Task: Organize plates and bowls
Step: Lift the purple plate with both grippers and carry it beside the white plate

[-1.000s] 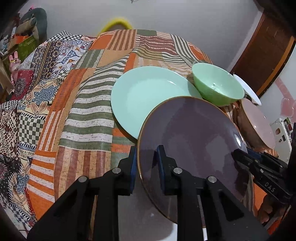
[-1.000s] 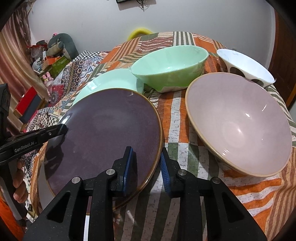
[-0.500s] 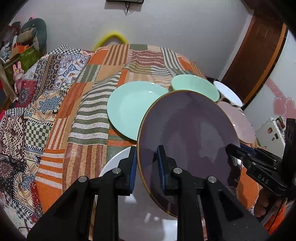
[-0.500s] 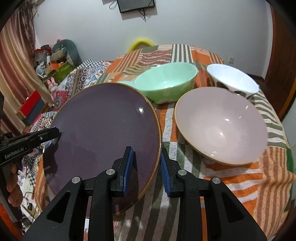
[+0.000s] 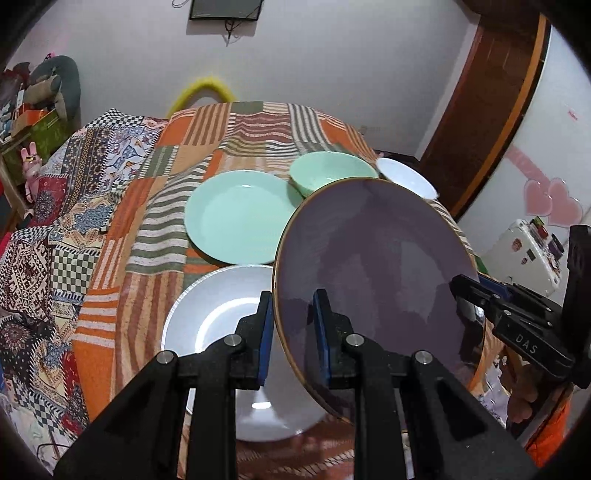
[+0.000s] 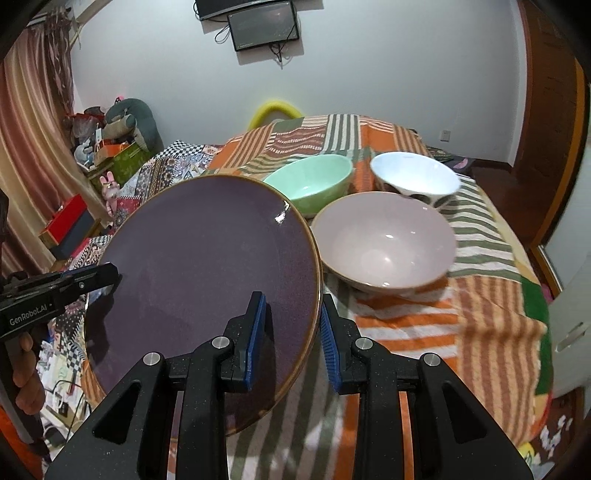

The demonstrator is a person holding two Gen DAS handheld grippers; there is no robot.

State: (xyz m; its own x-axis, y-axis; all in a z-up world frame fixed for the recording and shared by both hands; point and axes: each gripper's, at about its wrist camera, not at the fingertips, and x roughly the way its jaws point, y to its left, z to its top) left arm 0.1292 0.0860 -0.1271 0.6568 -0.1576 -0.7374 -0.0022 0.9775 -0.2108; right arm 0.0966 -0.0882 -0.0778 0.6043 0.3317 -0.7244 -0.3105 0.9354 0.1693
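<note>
Lifted higher off the bed than a second ago: purple plate point(image 5: 373, 280) now clear above a white plate point(image 5: 221, 325) that was mostly covered before, cameras raised so more wall and a mounted screen point(image 6: 263, 23) show

Tilted up on edge, plate face turned toward both cameras, gold rim running from near the mint bowl point(image 5: 330, 173) at top down to the lower edge between the two tools; round, so no long axis to name

Left to right in the left wrist view: patterned quilts point(image 5: 55, 229), mint plate point(image 5: 236, 216) flat on the striped blanket point(image 5: 155, 266), white plate just in front of it, then the purple plate, mint bowl and white bowl point(image 5: 404, 179) behind its top edge

Left gripper point(image 5: 293, 334) nearly closed, blue pads point(image 5: 266, 339) either side of the plate's left rim, clamping it. Right gripper point(image 6: 291, 334) narrowly parted, rim of the same plate between its blue pads point(image 6: 255, 336), one pad on the face and the other behind the edge, gripping it

Left to right in the right wrist view: other tool reaching in at the plate's far edge, purple plate, pink bowl point(image 6: 386, 243) on the blanket just beside it, mint bowl and spotted white bowl behind, all apart from the plate

Readable: "GenRobot.AI" on the left tool's body in the right wrist view, "DAS" on the right tool's body in the left wrist view
</note>
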